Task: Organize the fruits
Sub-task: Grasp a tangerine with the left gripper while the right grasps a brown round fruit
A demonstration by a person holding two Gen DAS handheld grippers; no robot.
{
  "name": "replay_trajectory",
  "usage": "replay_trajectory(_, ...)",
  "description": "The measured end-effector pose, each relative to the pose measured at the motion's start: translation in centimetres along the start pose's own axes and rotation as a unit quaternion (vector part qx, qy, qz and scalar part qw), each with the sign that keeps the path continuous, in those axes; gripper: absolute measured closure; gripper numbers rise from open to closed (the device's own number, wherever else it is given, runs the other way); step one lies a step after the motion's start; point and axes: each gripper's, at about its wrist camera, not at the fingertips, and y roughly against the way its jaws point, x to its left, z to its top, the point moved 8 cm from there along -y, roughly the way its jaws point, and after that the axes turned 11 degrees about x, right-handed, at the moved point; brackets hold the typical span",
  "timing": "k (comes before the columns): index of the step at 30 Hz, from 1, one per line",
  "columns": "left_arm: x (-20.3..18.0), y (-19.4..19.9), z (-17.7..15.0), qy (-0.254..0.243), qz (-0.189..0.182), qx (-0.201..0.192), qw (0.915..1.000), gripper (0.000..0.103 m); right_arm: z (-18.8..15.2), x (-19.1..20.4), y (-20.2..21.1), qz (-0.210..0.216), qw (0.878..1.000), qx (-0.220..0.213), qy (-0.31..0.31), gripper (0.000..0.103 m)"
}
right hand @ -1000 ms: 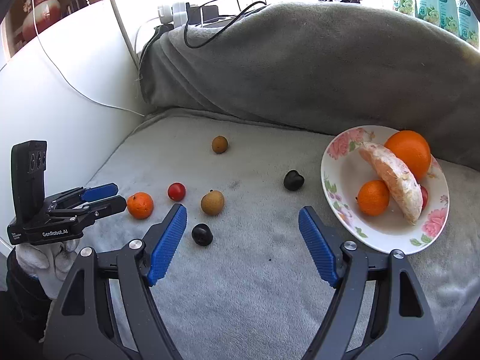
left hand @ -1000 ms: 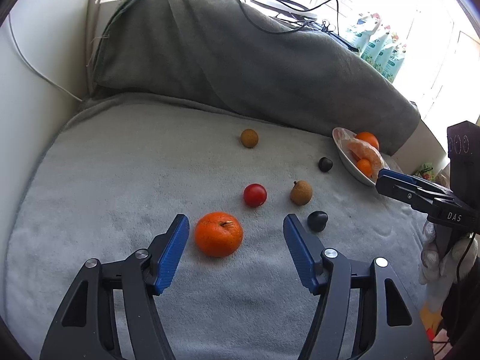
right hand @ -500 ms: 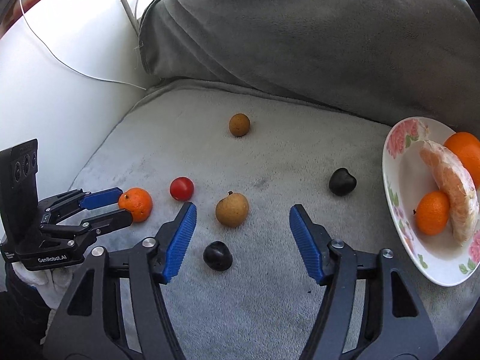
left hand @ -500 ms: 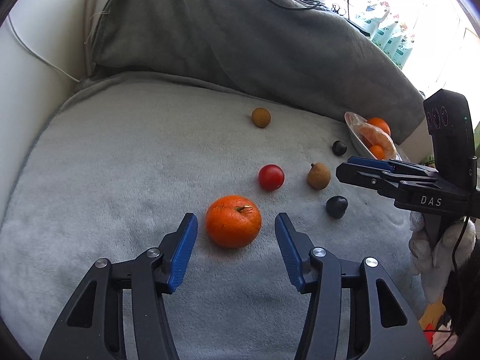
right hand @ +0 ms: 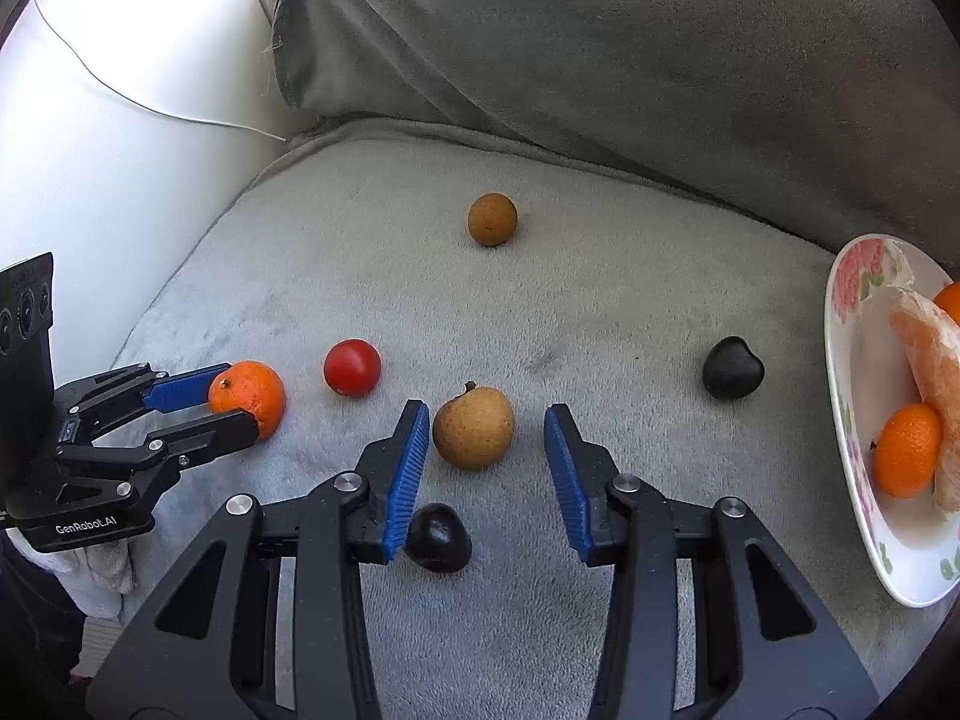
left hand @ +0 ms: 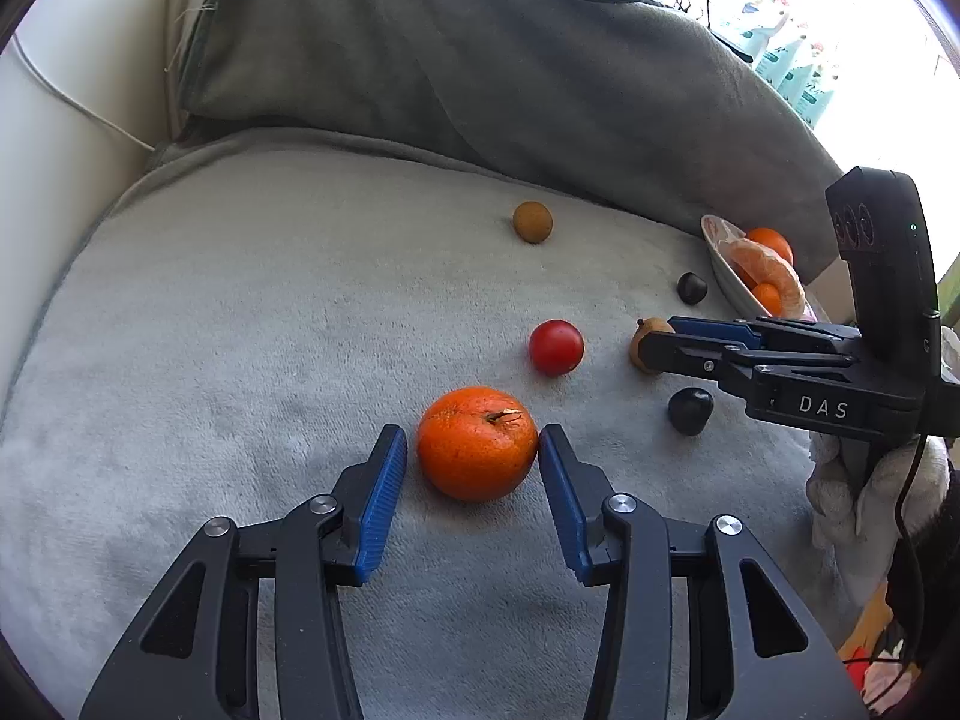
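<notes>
An orange mandarin (left hand: 477,443) lies on the grey blanket between the blue pads of my left gripper (left hand: 471,432). Its jaws are closing; the right pad is at the peel and a thin gap shows on the left. From the right wrist view the left gripper (right hand: 240,396) straddles the same mandarin (right hand: 249,396). My right gripper (right hand: 487,408) has a brown stemmed fruit (right hand: 474,427) between its closing jaws, with a gap on the right side. The flowered plate (right hand: 840,324) at the right holds oranges and a peeled segment.
On the blanket also lie a red tomato (right hand: 352,367), a round brown fruit (right hand: 492,219) farther back, and two dark fruits (right hand: 732,367) (right hand: 438,537), one just below my right gripper's left pad. A grey cushion (right hand: 600,60) rises behind; a white wall (right hand: 120,150) stands left.
Both grippers' jaws have narrowed. The right gripper has come down and left from near the plate to straddle the brown fruit. The left gripper has closed in around the mandarin.
</notes>
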Motion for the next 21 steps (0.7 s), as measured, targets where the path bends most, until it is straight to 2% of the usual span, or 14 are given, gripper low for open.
replay_trajectory(7,-0.2,-0.1,0.0,-0.003,0.002,-0.001,1.0,0.063,-0.1,0.1,-0.5,0.002,1.0,0.005,0.002,0.066)
replay_trajectory(9,-0.1,-0.1,0.0,-0.001,0.0,-0.002,1.0,0.063,0.0,0.1,-0.6,0.005,1.0,0.005,0.002,0.073)
replay_trajectory(21,-0.2,0.8,0.3,0.008,-0.01,-0.008,0.9999,0.064,0.0,-0.1,1.1,0.006,1.0,-0.02,-0.002,0.073)
